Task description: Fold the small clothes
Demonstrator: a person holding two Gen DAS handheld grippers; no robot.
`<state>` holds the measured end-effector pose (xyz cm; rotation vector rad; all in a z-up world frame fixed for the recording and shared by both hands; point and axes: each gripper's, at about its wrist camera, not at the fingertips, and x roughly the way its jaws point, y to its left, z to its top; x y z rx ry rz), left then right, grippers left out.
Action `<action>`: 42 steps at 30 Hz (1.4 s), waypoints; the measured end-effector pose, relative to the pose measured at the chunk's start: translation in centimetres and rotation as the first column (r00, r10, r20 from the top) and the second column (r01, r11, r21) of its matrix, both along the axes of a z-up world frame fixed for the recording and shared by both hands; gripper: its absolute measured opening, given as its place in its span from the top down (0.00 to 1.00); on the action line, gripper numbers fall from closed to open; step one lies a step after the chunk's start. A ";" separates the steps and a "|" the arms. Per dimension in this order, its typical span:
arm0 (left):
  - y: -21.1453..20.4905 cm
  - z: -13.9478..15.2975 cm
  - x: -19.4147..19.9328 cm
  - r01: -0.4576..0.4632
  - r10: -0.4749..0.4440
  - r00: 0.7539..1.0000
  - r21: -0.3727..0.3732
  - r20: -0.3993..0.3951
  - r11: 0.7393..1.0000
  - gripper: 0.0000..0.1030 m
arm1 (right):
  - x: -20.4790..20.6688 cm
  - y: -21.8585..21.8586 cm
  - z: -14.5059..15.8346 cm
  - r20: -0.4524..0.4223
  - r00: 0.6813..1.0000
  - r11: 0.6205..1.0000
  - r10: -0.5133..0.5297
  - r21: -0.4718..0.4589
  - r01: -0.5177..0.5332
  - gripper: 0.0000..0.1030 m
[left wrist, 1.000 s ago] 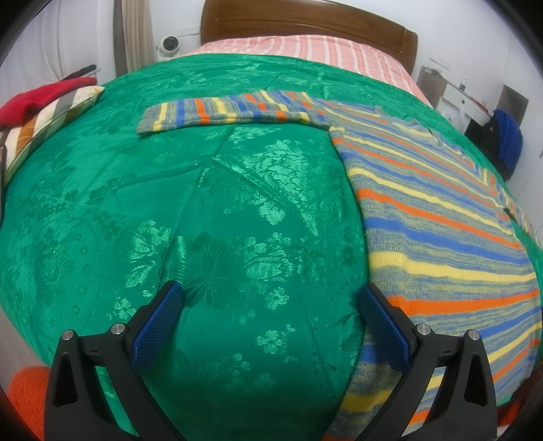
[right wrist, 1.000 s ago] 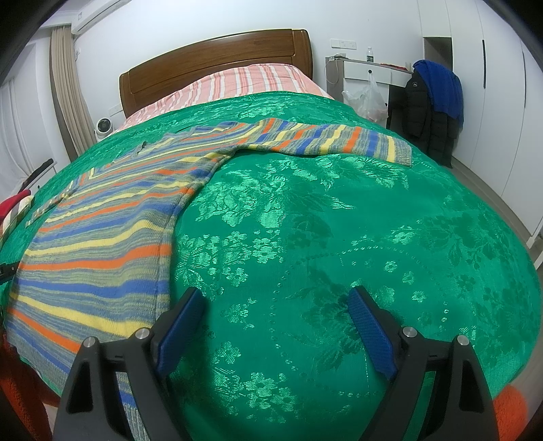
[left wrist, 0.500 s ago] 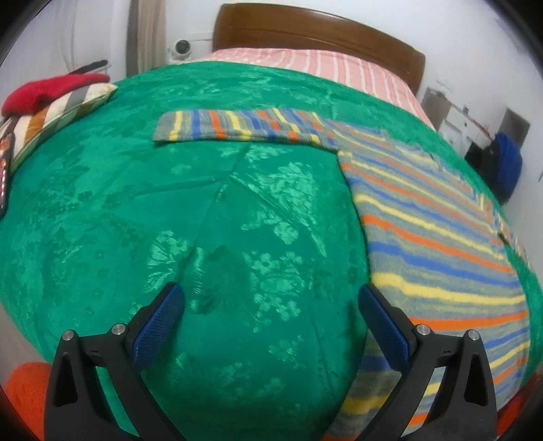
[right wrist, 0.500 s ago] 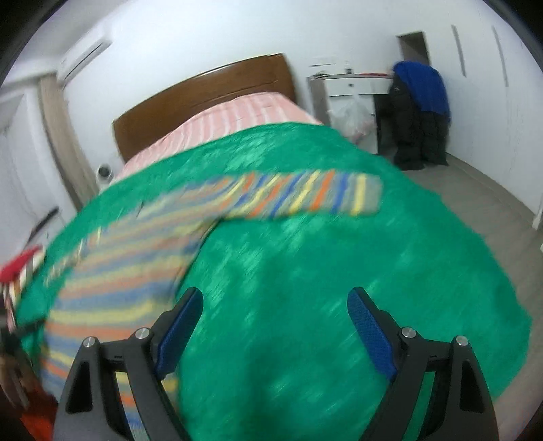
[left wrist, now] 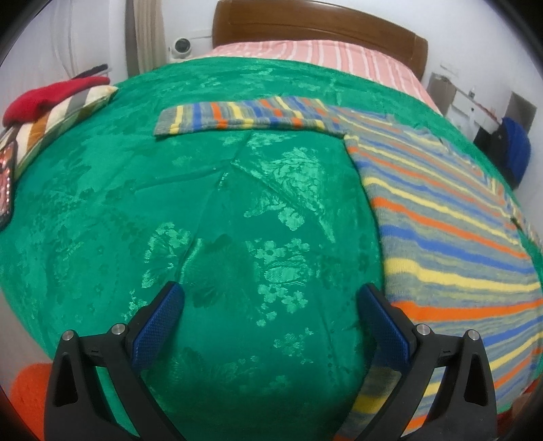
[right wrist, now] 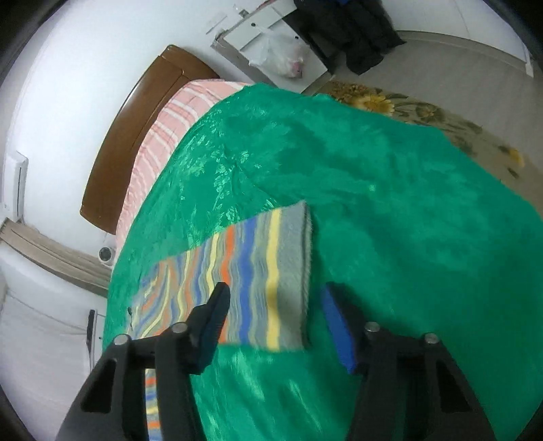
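Observation:
A striped knit sweater [left wrist: 441, 217], in blue, orange, yellow and grey, lies flat on the green bedspread [left wrist: 237, 210]. Its left sleeve [left wrist: 244, 117] stretches out across the bed. My left gripper [left wrist: 268, 315] is open and empty over the bedspread, just left of the sweater's hem. In the right wrist view the other sleeve [right wrist: 258, 271] ends in a grey cuff [right wrist: 302, 268]. My right gripper [right wrist: 275, 312] is open and hovers over that cuff, one finger on each side of it.
A wooden headboard [left wrist: 319, 30] and pink striped sheet [left wrist: 305, 57] lie at the far end. A striped pillow with a red garment [left wrist: 51, 98] sits at the left bed edge. A floral rug [right wrist: 424, 112] and a white cabinet [right wrist: 271, 44] are beyond the right side.
My right gripper has swung forward and tilted down from the sweater's hem to just above the right sleeve cuff. My left gripper has drawn back a little and stayed open.

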<state>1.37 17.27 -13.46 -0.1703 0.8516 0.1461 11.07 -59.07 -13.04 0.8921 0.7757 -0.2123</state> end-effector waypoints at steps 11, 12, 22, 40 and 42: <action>0.2 0.1 0.2 0.005 -0.005 1.000 -0.012 0.002 1.000 0.00 | 3.6 5.4 4.9 -0.248 0.967 0.867 0.057 -0.467 -0.171 0.99; 0.3 0.1 0.2 0.006 -0.006 1.000 -0.014 0.002 1.000 0.00 | 3.8 6.1 5.8 -0.220 0.972 0.869 0.085 -0.460 -0.180 0.99; 1.0 0.3 0.3 0.009 -0.008 1.000 -0.059 0.015 0.998 0.00 | 10.7 26.0 16.5 0.055 0.822 0.775 0.566 -0.373 -0.509 0.98; 1.1 0.2 0.2 -0.008 0.008 1.000 -0.053 -0.001 0.999 0.00 | 6.8 27.9 4.9 -0.131 0.824 0.692 0.552 -0.479 -0.540 0.25; 1.0 0.2 0.3 -0.007 0.007 1.000 -0.043 -0.005 0.999 0.00 | 4.5 24.9 3.1 -0.185 0.844 0.681 0.503 -0.517 -0.519 0.25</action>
